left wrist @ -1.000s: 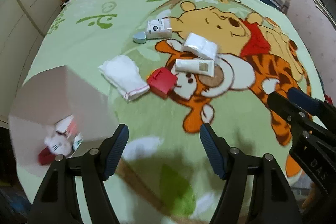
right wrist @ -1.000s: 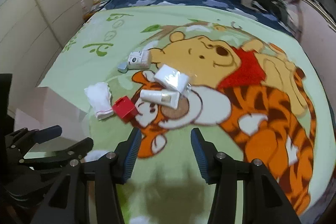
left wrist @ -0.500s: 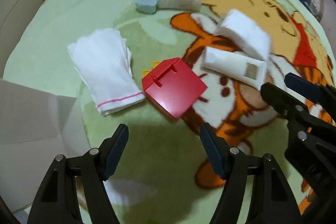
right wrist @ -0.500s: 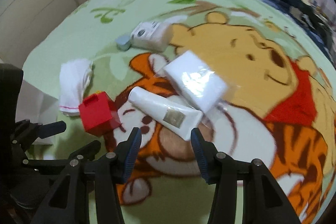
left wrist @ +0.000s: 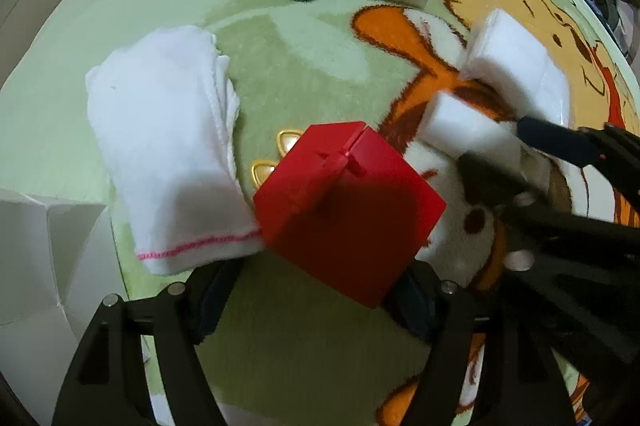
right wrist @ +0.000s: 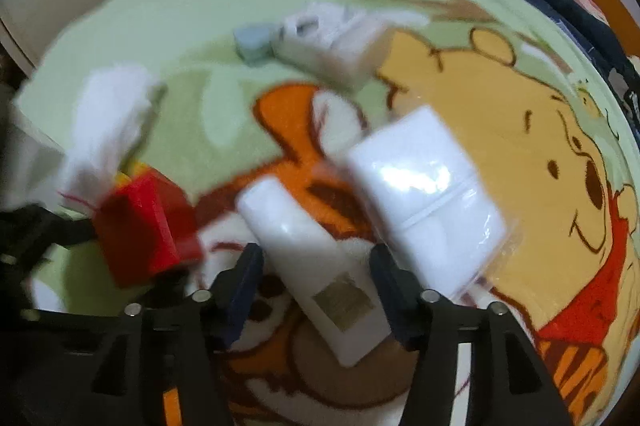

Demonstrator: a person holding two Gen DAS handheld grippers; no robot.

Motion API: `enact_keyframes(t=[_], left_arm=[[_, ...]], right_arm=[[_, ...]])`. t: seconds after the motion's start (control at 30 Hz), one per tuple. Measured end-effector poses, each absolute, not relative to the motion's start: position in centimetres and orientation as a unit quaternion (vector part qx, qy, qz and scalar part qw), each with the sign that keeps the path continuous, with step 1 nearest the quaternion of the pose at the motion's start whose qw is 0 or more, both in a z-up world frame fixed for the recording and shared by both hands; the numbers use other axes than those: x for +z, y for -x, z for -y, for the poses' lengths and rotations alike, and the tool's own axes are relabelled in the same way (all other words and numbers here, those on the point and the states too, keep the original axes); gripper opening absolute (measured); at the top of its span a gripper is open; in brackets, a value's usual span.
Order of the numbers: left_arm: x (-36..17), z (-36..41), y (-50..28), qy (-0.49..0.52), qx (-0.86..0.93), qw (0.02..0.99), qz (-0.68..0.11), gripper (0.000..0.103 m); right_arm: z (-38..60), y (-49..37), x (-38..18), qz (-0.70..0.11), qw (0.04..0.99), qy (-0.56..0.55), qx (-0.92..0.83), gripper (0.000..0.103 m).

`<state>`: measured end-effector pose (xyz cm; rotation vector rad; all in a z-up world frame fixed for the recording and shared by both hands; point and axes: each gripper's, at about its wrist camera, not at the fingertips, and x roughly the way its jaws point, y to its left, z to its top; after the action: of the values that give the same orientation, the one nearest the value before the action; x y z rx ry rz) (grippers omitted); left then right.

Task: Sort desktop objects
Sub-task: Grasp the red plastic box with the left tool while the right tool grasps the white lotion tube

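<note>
Pointing steeply down, left tongs (left wrist: 308,290) straddle red box (left wrist: 348,202), right tongs (right wrist: 316,278) opening around white tube (right wrist: 312,266).

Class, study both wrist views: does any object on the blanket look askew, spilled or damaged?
Nothing looks spilled or damaged. The red plastic box sits tipped against the folded white cloth, and the white tube lies partly under the wrapped tissue pack.

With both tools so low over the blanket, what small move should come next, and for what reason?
Probably a short further descent of both, then closing. The left tool already straddles the red box, and the white tube lies between the fingers of the right tool, whose jaws are opening. Neither tool's pads appear to press on anything yet, though the right view is blurred.
</note>
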<state>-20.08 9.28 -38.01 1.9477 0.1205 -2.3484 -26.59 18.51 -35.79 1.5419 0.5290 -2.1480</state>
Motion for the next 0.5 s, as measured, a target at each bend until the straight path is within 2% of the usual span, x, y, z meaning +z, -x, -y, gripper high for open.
enact_keyframes(t=[0.13,0.3,0.37,0.5], left_arm=[[-37.8,-9.3,19.5,-0.634,-0.771,0.039,-0.04,0.074],[-37.3,-9.3,18.6,-0.632,-0.773,0.033,-0.045,0.074],[-36.8,-9.6,18.0,-0.627,-0.777,0.03,-0.041,0.074],[-36.3,-10.7,17.6,-0.62,-0.784,0.018,-0.025,0.074]], right_arm=[[-19.3,26.4,-36.1,-0.169,0.236,-0.557,-0.778,0.058],[-22.0,24.7,-35.4,-0.112,0.221,-0.573,-0.782,0.039],[-23.3,23.5,-35.0,-0.09,0.207,-0.578,-0.784,0.035],[-25.2,20.9,-34.7,-0.068,0.174,-0.58,-0.793,0.034]])
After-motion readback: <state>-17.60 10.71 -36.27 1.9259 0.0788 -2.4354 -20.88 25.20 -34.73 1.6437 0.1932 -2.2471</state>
